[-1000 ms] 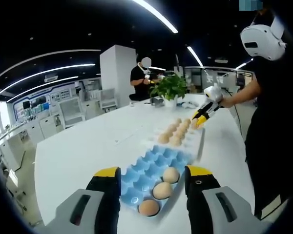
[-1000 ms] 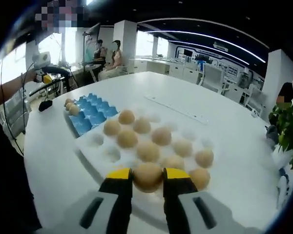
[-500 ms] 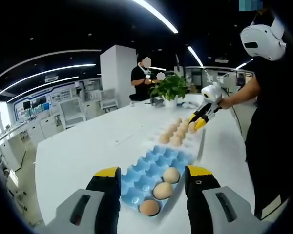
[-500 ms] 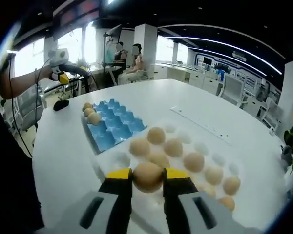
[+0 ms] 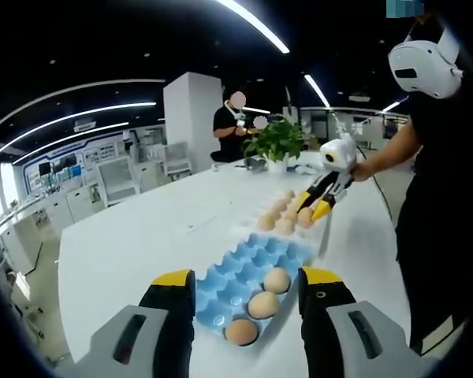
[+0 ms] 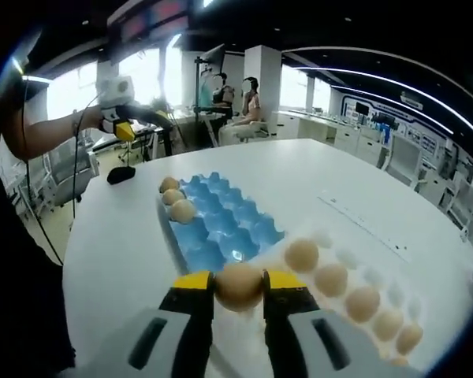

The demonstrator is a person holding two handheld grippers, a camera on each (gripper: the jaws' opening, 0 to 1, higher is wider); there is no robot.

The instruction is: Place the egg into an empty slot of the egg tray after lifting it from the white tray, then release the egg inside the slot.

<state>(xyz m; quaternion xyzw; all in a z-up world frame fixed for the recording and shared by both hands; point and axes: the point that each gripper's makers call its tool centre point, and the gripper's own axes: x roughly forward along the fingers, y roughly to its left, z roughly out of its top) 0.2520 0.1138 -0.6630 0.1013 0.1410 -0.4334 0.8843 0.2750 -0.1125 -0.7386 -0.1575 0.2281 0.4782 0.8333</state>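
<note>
Right tongs [image 6: 238, 285] gripping an egg [image 6: 239, 285], above blue egg tray [image 6: 221, 228], white tray [image 6: 343, 268] beside

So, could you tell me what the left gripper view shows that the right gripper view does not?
Left gripper view: a potted plant at the table's far end, and the open left gripper.

Right gripper view: a dark object on the table, and the right gripper shut on an egg.

Both: the blue egg tray with three eggs, and the white tray.

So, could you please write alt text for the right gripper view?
The right gripper holds a brown egg between its yellow-tipped jaws above a white table. Ahead lie a blue egg tray with three eggs and a white tray with five.
</note>
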